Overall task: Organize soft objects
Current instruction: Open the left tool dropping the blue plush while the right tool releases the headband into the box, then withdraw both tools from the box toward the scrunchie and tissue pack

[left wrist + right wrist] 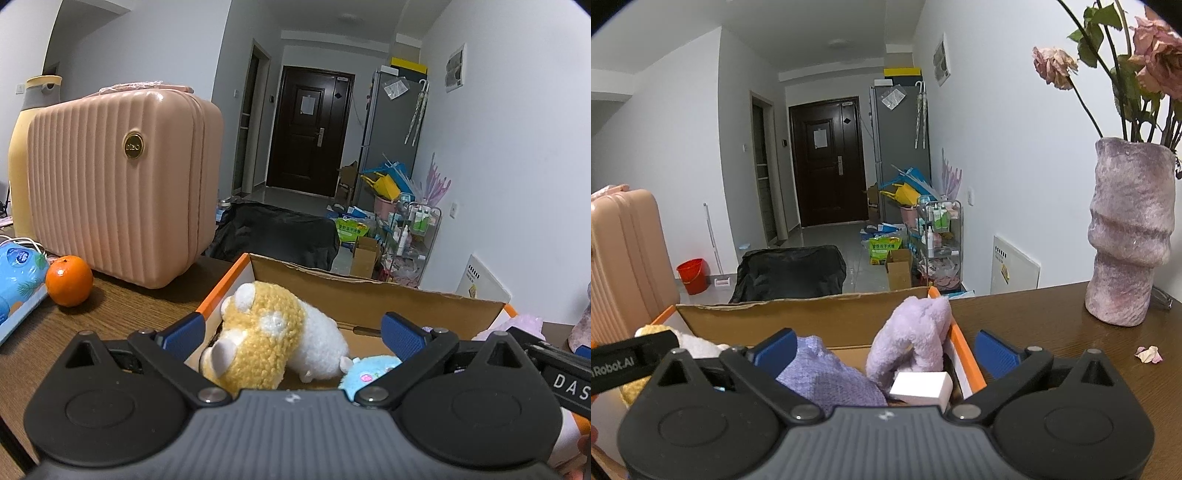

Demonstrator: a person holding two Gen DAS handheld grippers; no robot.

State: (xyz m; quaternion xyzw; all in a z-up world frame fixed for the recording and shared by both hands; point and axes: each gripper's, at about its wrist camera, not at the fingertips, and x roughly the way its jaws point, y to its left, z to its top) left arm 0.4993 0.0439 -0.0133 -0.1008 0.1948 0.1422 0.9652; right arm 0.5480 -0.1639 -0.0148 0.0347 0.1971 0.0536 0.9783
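Above the cardboard box (369, 295) on the worktop (1052, 325), both tools — left tool (291, 334), right tool (884, 349) — gape wide over plush dog (266, 339) and lilac towel (912, 332).

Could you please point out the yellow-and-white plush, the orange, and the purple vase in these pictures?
yellow-and-white plush (266, 332): left wrist view, on its yellow knitted back.
orange (69, 281): left wrist view, middle of the fruit.
purple vase (1126, 236): right wrist view, mid-body.

- Yellow-and-white plush toy (273, 338), lying on its side inside the cardboard box (369, 295).
- Small blue plush (369, 373) just beside it.
- Lilac fluffy cloth (912, 339) draped against the box's right wall.
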